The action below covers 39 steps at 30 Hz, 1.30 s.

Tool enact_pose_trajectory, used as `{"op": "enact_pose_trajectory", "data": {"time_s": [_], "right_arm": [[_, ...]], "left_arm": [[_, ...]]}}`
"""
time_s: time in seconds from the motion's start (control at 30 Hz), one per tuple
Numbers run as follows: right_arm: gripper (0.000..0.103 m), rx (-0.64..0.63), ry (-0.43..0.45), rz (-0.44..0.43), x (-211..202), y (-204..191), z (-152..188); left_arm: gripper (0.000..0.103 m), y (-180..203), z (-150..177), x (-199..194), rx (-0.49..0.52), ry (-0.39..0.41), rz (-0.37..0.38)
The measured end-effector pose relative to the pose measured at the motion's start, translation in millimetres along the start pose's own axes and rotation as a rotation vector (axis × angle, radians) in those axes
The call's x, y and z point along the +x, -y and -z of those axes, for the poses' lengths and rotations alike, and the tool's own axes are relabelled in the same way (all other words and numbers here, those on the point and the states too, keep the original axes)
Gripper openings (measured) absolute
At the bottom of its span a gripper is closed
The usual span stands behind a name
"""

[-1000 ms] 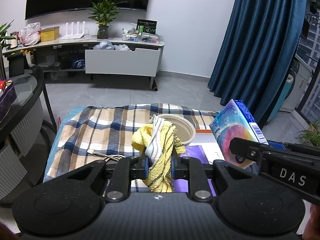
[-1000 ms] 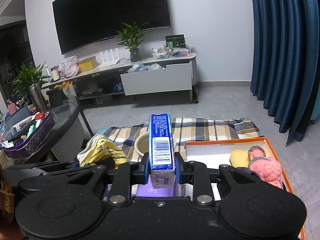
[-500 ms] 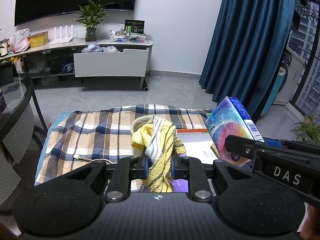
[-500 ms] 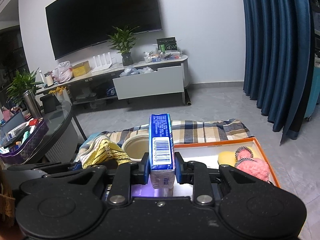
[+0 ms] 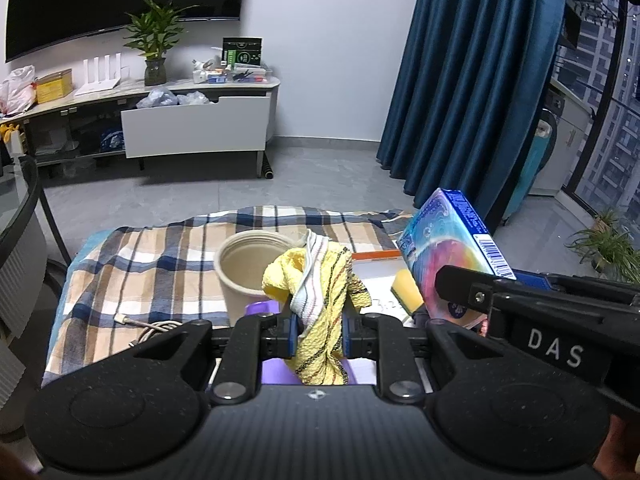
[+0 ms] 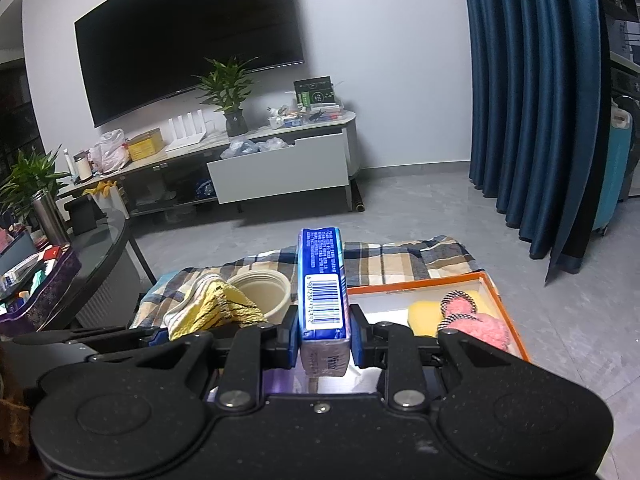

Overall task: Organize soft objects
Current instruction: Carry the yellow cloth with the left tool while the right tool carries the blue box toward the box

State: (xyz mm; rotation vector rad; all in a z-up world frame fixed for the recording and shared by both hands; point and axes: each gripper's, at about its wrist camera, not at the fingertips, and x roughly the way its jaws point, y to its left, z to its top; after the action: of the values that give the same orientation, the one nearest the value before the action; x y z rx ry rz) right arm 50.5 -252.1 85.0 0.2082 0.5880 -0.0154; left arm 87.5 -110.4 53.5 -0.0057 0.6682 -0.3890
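My left gripper is shut on a yellow striped cloth, held above the plaid-covered table. The cloth also shows in the right wrist view. My right gripper is shut on a blue tissue pack, held upright; the pack also shows in the left wrist view. An orange-rimmed white tray lies at the right and holds a yellow sponge and a pink fluffy slipper.
A beige paper bowl stands on the plaid cloth, with a coiled cable at its left. A purple item lies under the grippers. A dark glass side table stands at the left.
Both grippers have swung a little to the right with their loads. The bowl and the tray now sit further left in each view. Both grips are unchanged.
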Motion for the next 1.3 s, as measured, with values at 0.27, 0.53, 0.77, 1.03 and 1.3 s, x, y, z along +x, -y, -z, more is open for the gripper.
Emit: {"op": "enact_pose_trajectory", "data": {"time_s": [0.27, 0.53, 0.77, 1.03, 1.3], "right_arm": [[0.031, 0.022, 0.005, 0.024, -3.0, 14.7, 0.3], [0.031, 0.042, 0.010, 0.045, -5.9, 30.5, 0.4], [0.031, 0.058, 0.009, 0.061, -7.3, 40.6, 1.8], [0.031, 0.077, 0.008, 0.079, -8.3, 52.6, 3.4], [0.031, 0.106, 0.010, 0.103, -7.6, 69.9, 3.7]], "left_arm": [[0.021, 9.9, 0.1, 5.6, 0.025, -0.007, 0.022], [0.021, 19.9, -0.3, 10.4, 0.047, -0.017, 0.045], [0.021, 31.1, 0.1, 14.8, 0.064, -0.025, 0.063], [0.021, 39.3, 1.0, 19.7, 0.072, -0.036, 0.077], [0.021, 46.9, 0.6, 25.4, 0.082, -0.049, 0.089]]}}
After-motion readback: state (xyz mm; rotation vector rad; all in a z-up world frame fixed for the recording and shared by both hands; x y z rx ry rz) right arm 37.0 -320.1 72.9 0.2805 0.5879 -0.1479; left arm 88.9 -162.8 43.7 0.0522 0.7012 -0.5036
